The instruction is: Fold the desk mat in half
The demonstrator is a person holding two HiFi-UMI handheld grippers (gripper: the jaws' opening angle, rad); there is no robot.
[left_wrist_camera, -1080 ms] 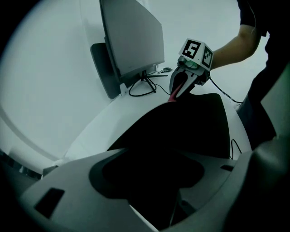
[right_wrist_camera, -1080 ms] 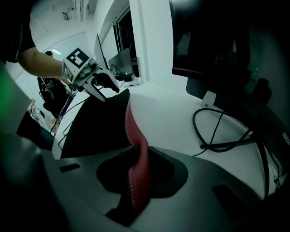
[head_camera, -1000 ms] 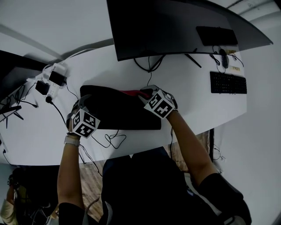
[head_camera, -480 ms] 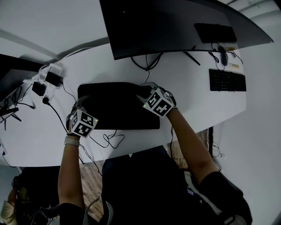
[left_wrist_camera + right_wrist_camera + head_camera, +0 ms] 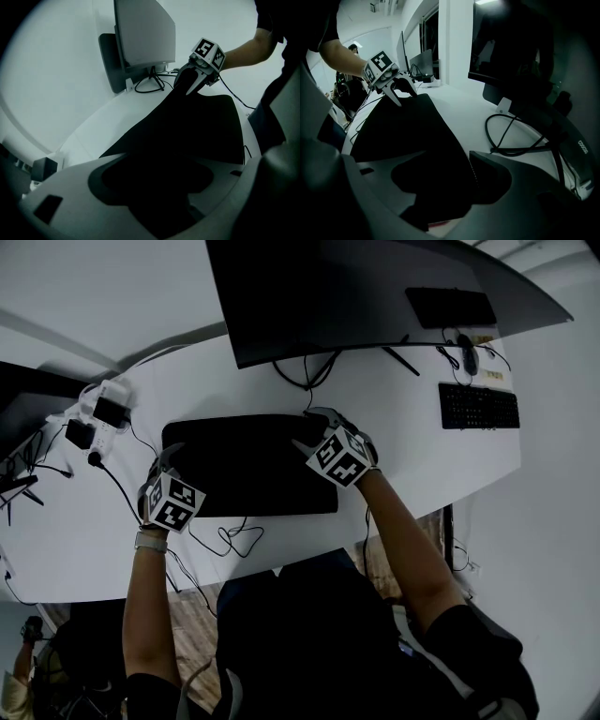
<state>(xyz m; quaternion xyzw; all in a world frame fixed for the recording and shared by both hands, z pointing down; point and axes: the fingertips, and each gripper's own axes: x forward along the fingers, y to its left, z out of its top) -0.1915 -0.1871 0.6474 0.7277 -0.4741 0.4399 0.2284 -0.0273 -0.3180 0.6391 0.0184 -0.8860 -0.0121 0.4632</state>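
The fold looks finished: the desk mat [image 5: 248,465] lies flat, doubled. The left gripper [image 5: 170,457] and right gripper [image 5: 315,428], jaws just opening, sit released at its ends. Next, lift clear.

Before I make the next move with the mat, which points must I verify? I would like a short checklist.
1. Desk mat lies flat on the desk: ok.
2. Right gripper free of the mat: ok; its jaws have just been opening, mat edge between them, unpressed.
3. Left gripper free: ok; its jaws have just been opening, mat between them, unpressed.
4. Layer edges aligned: cannot tell, too dark.
5. Monitor cable apart from the mat: ok.
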